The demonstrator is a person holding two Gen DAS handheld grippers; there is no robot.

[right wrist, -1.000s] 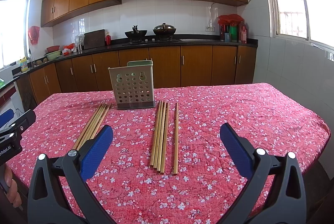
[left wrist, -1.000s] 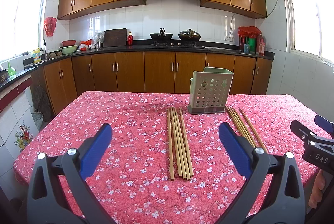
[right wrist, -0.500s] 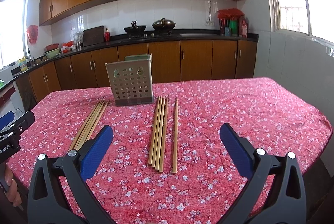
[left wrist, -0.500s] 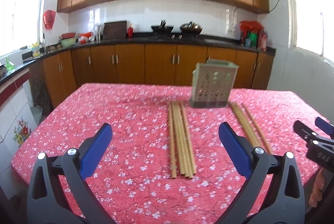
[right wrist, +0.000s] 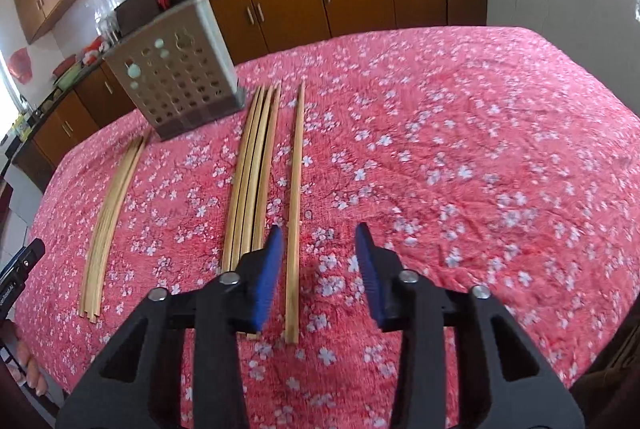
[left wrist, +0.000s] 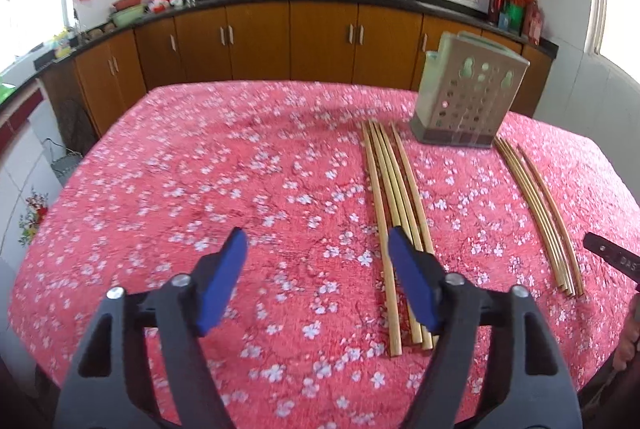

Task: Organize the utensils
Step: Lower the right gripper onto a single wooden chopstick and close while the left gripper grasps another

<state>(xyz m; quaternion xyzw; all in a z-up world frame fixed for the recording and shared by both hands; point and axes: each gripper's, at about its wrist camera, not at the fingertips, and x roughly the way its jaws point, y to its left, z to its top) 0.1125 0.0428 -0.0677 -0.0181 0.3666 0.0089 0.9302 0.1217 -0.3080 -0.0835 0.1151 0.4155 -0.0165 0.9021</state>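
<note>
On the table (left wrist: 208, 165), which a red cloth with small white flowers covers, a perforated utensil holder (left wrist: 468, 101) stands upright near the far edge, and all places here are given from it. Compared with one second ago, both cameras look more steeply down at the cloth, the upper cabinets are almost out of view, and the holder looks nearer.

The left gripper (left wrist: 318, 279) has just been closing its jaws; they are now half open, with only cloth between the blue pads. A bundle of chopsticks (left wrist: 394, 213) begins just in front of the holder's left corner and runs toward the camera, with its long axis pointing from the holder to the near edge. The right pad lies over the near part of this bundle in the picture; I cannot tell if it touches.

The right gripper (right wrist: 318, 269) has also just been closing, and its jaws are now narrow. One single chopstick (right wrist: 295, 205) lies apart, to the right of the holder, parallel to the second bundle (right wrist: 252, 181) beside it. It passes between the pads close to the left one, but the pads do not press it.

In the left view, white letters "DAS" can be read on the right gripper's black body at the right edge.
</note>
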